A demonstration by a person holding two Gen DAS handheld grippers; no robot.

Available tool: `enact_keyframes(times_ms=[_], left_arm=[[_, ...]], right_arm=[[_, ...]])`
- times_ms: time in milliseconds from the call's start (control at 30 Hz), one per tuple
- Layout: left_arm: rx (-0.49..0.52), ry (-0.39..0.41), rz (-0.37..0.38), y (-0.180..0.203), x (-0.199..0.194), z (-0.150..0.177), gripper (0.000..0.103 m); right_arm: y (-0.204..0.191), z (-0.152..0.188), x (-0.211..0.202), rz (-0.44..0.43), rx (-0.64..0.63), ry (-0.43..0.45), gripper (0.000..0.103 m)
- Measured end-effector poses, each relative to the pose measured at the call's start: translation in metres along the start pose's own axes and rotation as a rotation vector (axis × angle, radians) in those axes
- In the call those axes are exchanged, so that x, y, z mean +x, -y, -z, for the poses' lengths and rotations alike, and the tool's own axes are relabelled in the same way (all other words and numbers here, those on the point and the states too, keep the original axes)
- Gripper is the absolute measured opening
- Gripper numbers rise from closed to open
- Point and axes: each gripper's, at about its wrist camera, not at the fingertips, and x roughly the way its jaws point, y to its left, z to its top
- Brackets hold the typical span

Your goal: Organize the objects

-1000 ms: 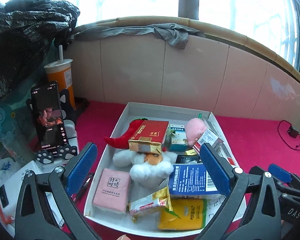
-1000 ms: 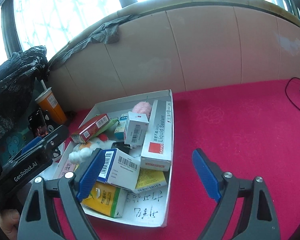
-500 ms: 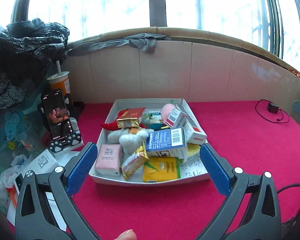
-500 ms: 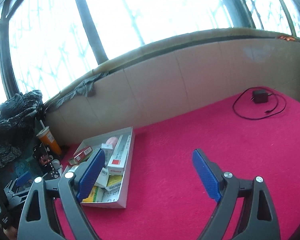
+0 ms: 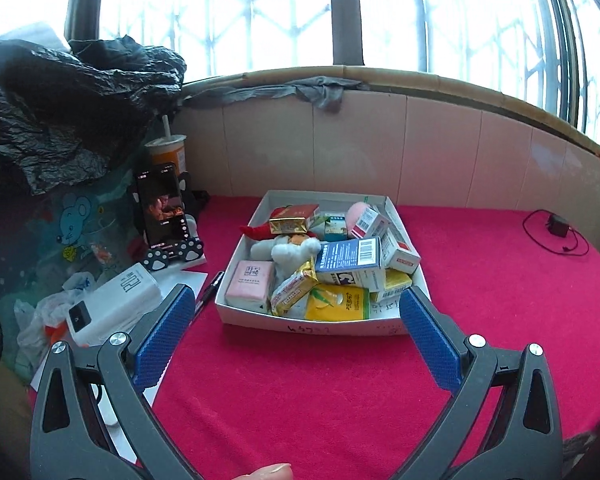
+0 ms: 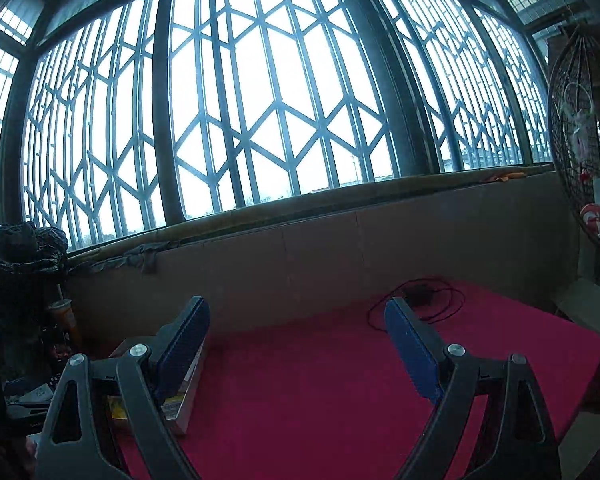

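The left gripper (image 5: 294, 322) fills the bottom of its view, two dark moulded arms ending in flat pads of dimpled blue rubber, spread wide with only red cloth between them. A fingertip (image 5: 270, 472) pokes in at the bottom edge. Just above the pads, at frame centre, sits the shallow white cardboard box (image 5: 312, 325), rectangular, with handwriting on its near wall. It is heaped full: a pink paper packet (image 5: 249, 285) at its lower left corner, a crinkled gold foil wrapper (image 5: 294, 290) beside it, a glossy yellow carton (image 5: 338, 302), a blue and white carton with a barcode (image 5: 350, 258) lying on top, a fluffy white plush toy (image 5: 290, 248) in the middle and a red and gold carton (image 5: 296, 216) toward the far wall. The box rests on a napped red table cover (image 5: 480, 272).

Left of the box lie a black pen (image 5: 211, 289), a smooth white power bank (image 5: 114, 300) and a phone (image 5: 162, 204) propped upright on a paw-shaped stand. Crumpled black plastic (image 5: 72, 108) bulges in the upper left.

The right gripper (image 6: 296, 338) likewise stands released, its blue pads apart over bare red cloth. The box shows only dimly at lower left, mostly hidden by the left finger; a coiled black cable (image 6: 424, 300) lies beyond, under tall lattice-barred windows (image 6: 276, 92)
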Motion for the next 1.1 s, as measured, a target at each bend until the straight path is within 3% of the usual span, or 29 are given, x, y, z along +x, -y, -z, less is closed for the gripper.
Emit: enact_keyframes(times_ms=[67,133,300,433,633,1100], left_arm=[[0.011,0.002,-0.008,0.003,-0.003,-0.001,0.103],[0.028,-0.006,0.012,0.008,-0.002,-0.003,0.103],[0.033,-0.051,0.105,0.024,0.013,-0.016,0.103],[0.013,-0.059,0.136,0.035,0.017,-0.011,0.103],[0.009,-0.086,0.137,0.043,0.018,0.009,0.103],[-0.025,-0.105,0.142,0.036,0.024,0.013,0.103]], right_arm=[[-0.010,0.012,-0.002,-0.039,0.016,-0.005,0.093],[-0.017,0.025,-0.003,-0.066,0.021,-0.021,0.103],[-0.033,0.042,0.002,-0.082,-0.010,-0.064,0.103],[-0.032,0.045,0.002,-0.077,0.000,-0.067,0.103],[-0.024,0.053,0.009,-0.063,0.030,-0.101,0.103],[-0.025,0.063,0.017,-0.082,0.038,-0.145,0.103]])
